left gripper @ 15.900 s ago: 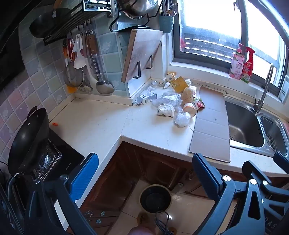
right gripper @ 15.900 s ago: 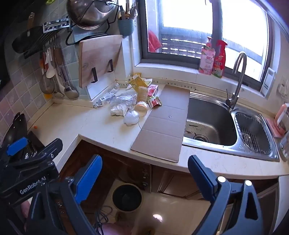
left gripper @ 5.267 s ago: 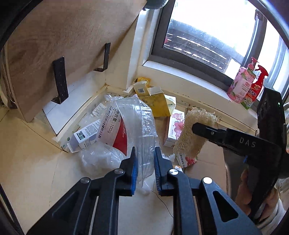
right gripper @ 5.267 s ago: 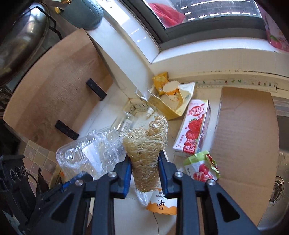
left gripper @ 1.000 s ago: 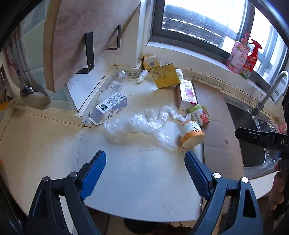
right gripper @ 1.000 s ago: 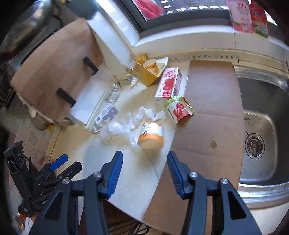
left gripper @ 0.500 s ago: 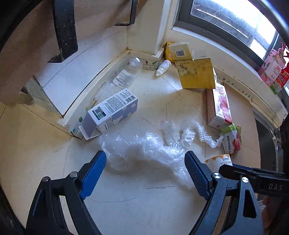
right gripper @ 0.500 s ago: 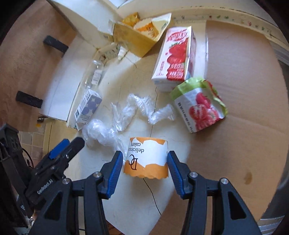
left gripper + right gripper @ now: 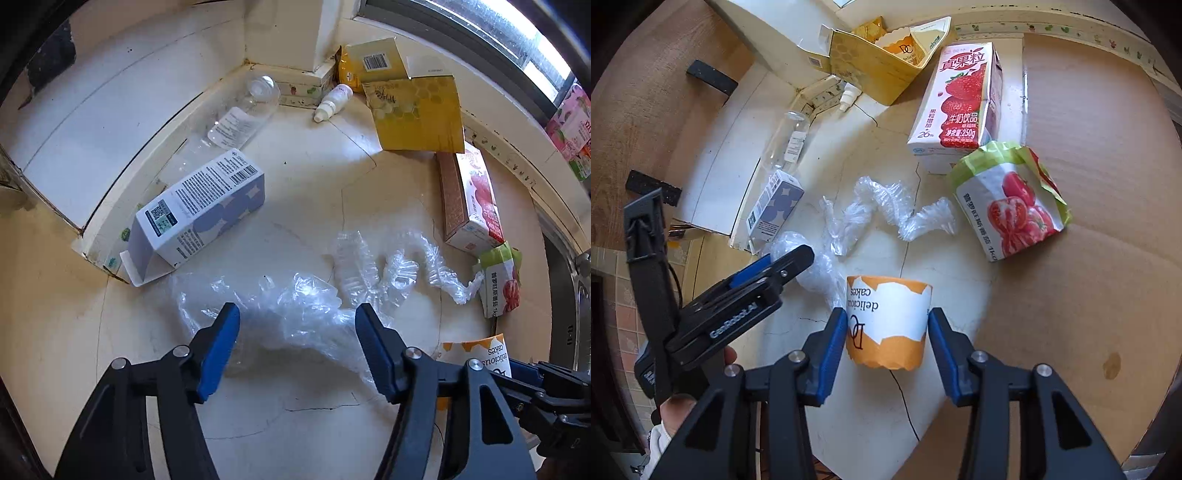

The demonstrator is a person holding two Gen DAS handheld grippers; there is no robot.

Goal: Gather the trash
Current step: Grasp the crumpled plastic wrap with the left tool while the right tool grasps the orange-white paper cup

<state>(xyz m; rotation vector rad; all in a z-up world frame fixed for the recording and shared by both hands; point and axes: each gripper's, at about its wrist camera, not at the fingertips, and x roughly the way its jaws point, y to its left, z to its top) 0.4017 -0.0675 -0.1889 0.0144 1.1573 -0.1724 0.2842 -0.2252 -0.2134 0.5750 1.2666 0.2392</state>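
Now closing right gripper (image 9: 887, 328) around cake wrapper (image 9: 888, 321), left gripper (image 9: 297, 345) around plastic film (image 9: 280, 317); squeeze gently, pads not yet pressing.

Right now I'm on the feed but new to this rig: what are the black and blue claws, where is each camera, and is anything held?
No robot arm here: a person holds a two-finger gripper in each hand, with a fisheye camera on each looking along its fingers.

The left wrist view shows the left gripper over the counter. Its jaws are closing around crumpled clear plastic film, not yet pinching it.

The right wrist view shows the right gripper closing on an orange-and-white paper cake cup lying on its side. The pads look about at its sides; a firm grip isn't clear.

Also lying there: a blue-and-white carton, a clear bottle, a yellow box, a strawberry milk carton, a tomato pouch and a cardboard sheet.
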